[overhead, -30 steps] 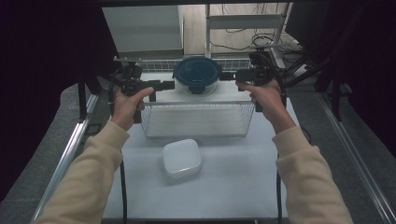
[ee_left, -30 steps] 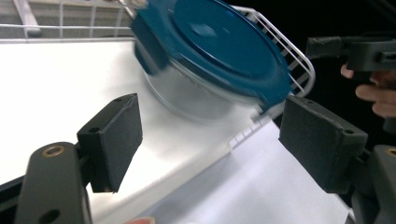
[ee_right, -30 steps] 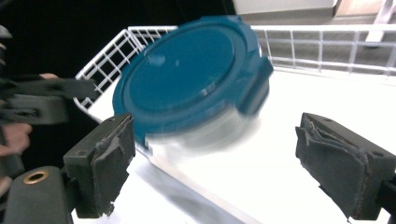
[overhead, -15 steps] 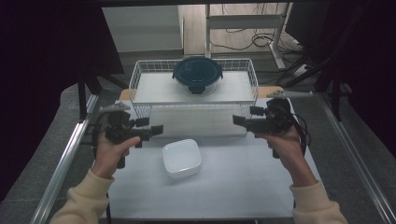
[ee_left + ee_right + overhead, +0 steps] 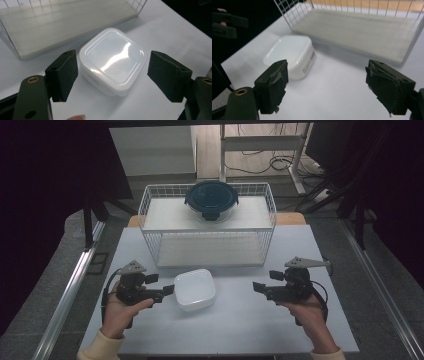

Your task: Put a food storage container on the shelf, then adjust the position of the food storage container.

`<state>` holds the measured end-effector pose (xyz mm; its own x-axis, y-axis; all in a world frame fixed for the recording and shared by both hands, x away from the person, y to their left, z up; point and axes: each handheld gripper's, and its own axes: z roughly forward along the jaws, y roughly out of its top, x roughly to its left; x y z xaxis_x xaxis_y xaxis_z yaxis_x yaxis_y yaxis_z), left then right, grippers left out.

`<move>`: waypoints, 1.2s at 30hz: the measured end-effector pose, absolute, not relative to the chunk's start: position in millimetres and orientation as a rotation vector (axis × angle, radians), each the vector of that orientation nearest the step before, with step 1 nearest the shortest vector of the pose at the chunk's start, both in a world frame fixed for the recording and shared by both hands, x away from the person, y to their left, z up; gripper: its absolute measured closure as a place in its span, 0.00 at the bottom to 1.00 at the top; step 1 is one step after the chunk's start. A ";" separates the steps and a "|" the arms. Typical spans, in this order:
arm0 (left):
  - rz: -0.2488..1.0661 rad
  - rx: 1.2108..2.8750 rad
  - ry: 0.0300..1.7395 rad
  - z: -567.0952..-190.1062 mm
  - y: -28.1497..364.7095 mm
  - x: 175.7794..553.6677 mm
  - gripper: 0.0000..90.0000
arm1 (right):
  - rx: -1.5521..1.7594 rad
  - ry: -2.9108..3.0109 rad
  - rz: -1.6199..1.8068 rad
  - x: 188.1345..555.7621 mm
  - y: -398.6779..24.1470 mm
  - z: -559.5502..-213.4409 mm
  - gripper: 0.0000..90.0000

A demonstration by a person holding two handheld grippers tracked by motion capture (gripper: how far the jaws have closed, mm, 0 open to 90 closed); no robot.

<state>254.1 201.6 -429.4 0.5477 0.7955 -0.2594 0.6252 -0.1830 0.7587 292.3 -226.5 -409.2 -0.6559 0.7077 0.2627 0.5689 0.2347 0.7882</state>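
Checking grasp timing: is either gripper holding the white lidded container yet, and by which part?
Nothing is held. The left gripper is open around the white lidded container, pads apart from it; the right gripper is open.

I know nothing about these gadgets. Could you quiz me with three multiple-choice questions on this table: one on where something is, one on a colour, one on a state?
1. Where is the round lidded container? A on the wire rack's top shelf; B on the table; C in a hand.
2. What colour is the square box on the table? A red; B white; C black.
3. The left gripper's jaws are: A clamped on the box; B open beside it; C holding a cup.

Answers: 1 A, it rests on the upper shelf. 2 B, translucent white. 3 B, both pads stand clear of the box.
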 end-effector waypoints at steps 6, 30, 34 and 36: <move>0.239 1.931 1.184 -444.7 202.5 246.2 0.27 | 1.251 2.373 1.351 281.5 -229.5 -424.8 0.22; 0.246 1.954 1.207 -454.6 202.2 249.3 0.29 | 1.259 2.412 1.258 280.5 -232.4 -441.5 0.24; 0.252 1.955 1.199 -453.7 202.7 250.6 0.31 | 1.272 2.414 1.253 282.8 -232.8 -442.4 0.24; 0.259 1.954 1.195 -452.7 204.3 251.5 0.33 | 1.284 2.414 1.252 284.2 -232.8 -443.0 0.24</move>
<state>251.5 204.3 -452.7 0.5301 0.8174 -0.2255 0.6504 -0.2214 0.7266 284.2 -232.8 -443.0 -0.6280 0.7382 0.2466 0.6266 0.2916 0.7227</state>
